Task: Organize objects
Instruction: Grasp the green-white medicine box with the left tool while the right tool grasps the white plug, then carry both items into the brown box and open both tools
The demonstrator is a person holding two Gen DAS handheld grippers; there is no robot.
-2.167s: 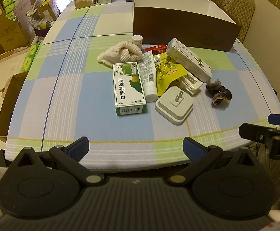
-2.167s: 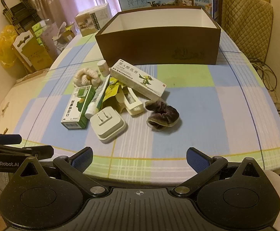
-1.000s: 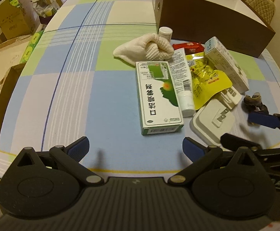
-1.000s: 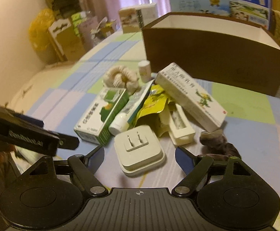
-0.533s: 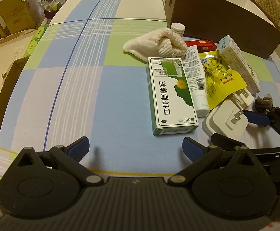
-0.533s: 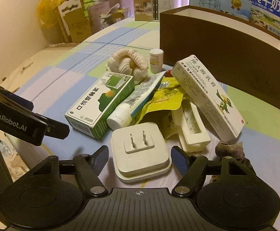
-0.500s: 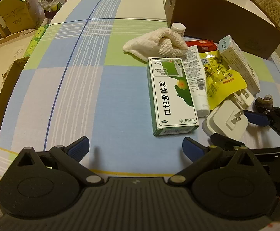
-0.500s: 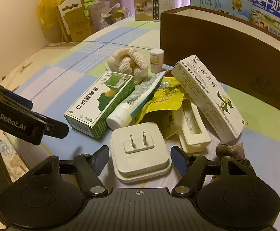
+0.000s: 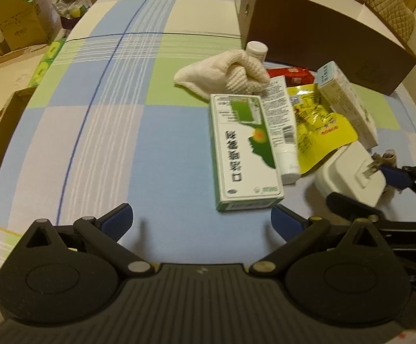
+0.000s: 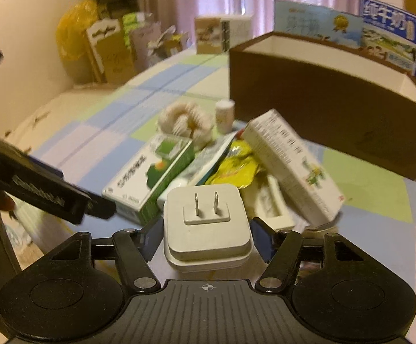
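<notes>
Two tools work over the checked tabletop [image 9: 99, 132]: the right tool [image 10: 207, 239] has its fingers closed against both sides of the white plug adapter [image 10: 206, 223], at the near edge of the clutter. The left tool [image 9: 200, 220] hangs wide open and empty before the green and white box [image 9: 243, 154].

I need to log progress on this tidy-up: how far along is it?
Done: nothing visibly; the part of the brown box interior in view shows no items. In hand: the right gripper brackets the white plug adapter, fingers at its sides; whether it is clamped is unclear. The left gripper is open. Left: green medicine box, white tube, yellow pouch, knotted cloth, small bottle.
</notes>
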